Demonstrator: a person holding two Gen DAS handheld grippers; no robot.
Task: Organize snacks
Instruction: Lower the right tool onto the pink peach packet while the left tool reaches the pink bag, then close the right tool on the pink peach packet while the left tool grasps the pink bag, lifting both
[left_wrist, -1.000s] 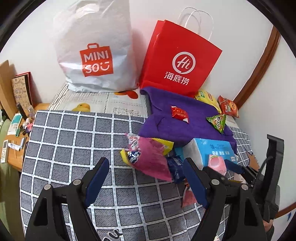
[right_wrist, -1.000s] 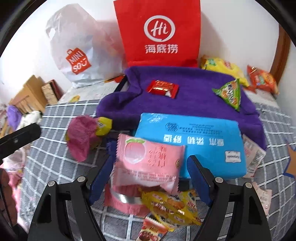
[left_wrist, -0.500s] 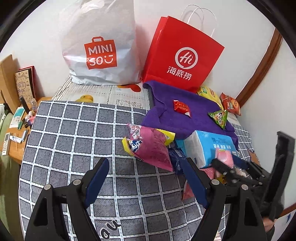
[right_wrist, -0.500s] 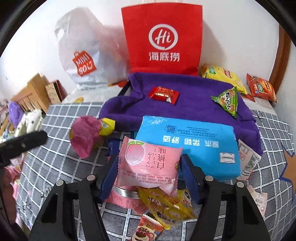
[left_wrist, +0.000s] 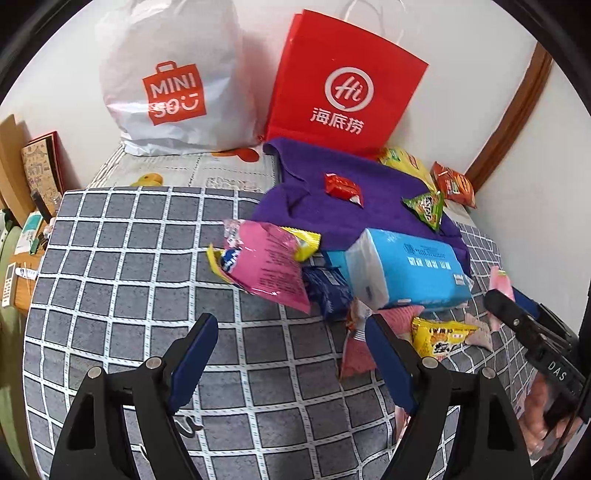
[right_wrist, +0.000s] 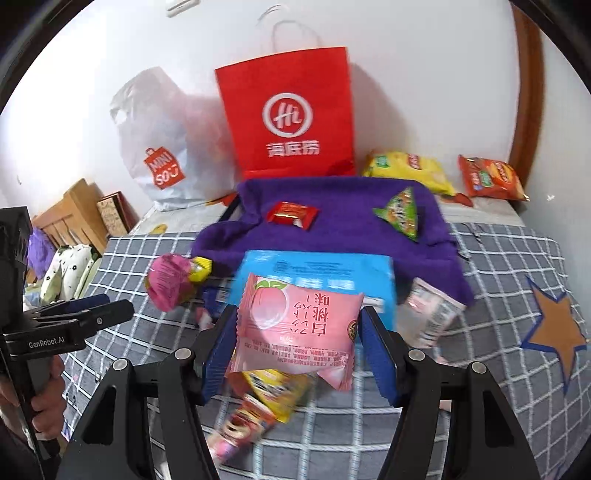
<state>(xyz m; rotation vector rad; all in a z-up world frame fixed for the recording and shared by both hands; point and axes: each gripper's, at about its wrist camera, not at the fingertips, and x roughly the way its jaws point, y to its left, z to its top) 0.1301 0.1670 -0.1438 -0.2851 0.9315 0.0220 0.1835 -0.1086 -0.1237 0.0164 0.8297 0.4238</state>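
My right gripper (right_wrist: 301, 354) is shut on a pink peach snack packet (right_wrist: 295, 325) and holds it lifted above the pile. Below it lie a yellow packet (right_wrist: 277, 387) and a blue tissue pack (right_wrist: 317, 273). My left gripper (left_wrist: 291, 360) is open and empty over the checked cover, near a pink bag (left_wrist: 266, 266), the blue tissue pack (left_wrist: 410, 273) and a yellow packet (left_wrist: 443, 338). A purple cloth (left_wrist: 354, 199) holds a red packet (left_wrist: 341, 188) and a green triangular packet (left_wrist: 424, 208). The right gripper shows at the left wrist view's right edge (left_wrist: 517, 314).
A red Hi paper bag (right_wrist: 291, 114) and a white Miniso bag (right_wrist: 155, 147) stand against the back wall. Yellow (right_wrist: 406, 170) and orange (right_wrist: 487, 179) chip bags lie at the back right. A wooden side table with clutter (left_wrist: 22, 229) is at left.
My right gripper closed on the pink peach packet and lifted it up off the pile. The left gripper drew back slightly and stayed open.
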